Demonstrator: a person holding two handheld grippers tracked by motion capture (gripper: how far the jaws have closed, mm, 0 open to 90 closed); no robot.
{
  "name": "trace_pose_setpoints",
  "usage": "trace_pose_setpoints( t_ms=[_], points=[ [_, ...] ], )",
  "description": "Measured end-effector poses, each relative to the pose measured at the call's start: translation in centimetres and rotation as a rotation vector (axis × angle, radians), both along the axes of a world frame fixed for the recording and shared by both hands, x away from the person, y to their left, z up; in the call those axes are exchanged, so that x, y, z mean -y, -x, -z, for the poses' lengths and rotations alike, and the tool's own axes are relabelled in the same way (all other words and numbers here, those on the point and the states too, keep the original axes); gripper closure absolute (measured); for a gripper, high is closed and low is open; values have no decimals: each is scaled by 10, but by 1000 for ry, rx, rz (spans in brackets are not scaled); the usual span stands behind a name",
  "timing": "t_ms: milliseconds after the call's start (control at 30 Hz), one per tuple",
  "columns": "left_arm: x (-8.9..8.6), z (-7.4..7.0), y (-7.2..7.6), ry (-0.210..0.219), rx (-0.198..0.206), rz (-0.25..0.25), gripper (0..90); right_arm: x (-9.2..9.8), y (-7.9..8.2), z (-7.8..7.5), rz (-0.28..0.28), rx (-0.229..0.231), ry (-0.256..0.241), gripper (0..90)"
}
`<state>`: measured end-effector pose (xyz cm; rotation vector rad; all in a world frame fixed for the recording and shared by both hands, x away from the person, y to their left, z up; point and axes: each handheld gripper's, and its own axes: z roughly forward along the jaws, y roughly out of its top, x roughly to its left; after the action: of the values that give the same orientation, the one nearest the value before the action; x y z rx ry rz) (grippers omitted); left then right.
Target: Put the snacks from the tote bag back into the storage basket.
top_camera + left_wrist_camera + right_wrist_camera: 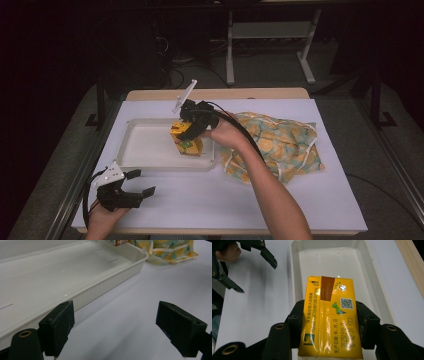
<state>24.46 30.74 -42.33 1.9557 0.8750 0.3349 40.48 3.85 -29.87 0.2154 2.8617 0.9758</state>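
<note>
A yellow drink carton (186, 141) hangs tilted over the right end of a white tray (145, 150). My right gripper (189, 129) is shut on it, its jaws pressing both long sides of the carton (329, 317) above the tray (372, 272). My left gripper (140, 182) rests near the table's front left corner, open and empty. In the left gripper view its fingers (58, 326) stand wide apart beside the tray's wall (105, 287).
A yellow and green patterned cloth bag (277, 145) with white drawstrings lies right of the tray; its edge (170, 250) also shows beyond the tray corner. A white sheet (300, 200) covers the table. Dark floor and desk legs lie behind.
</note>
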Motion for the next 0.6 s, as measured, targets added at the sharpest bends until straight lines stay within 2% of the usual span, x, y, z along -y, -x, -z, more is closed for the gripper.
trace_pose_setpoints(
  t_ms=[600],
  points=[
    [-1, 0, -1, -6, -2, 4, 148, -13, -5, 17, -22, -21, 9, 493]
  ],
)
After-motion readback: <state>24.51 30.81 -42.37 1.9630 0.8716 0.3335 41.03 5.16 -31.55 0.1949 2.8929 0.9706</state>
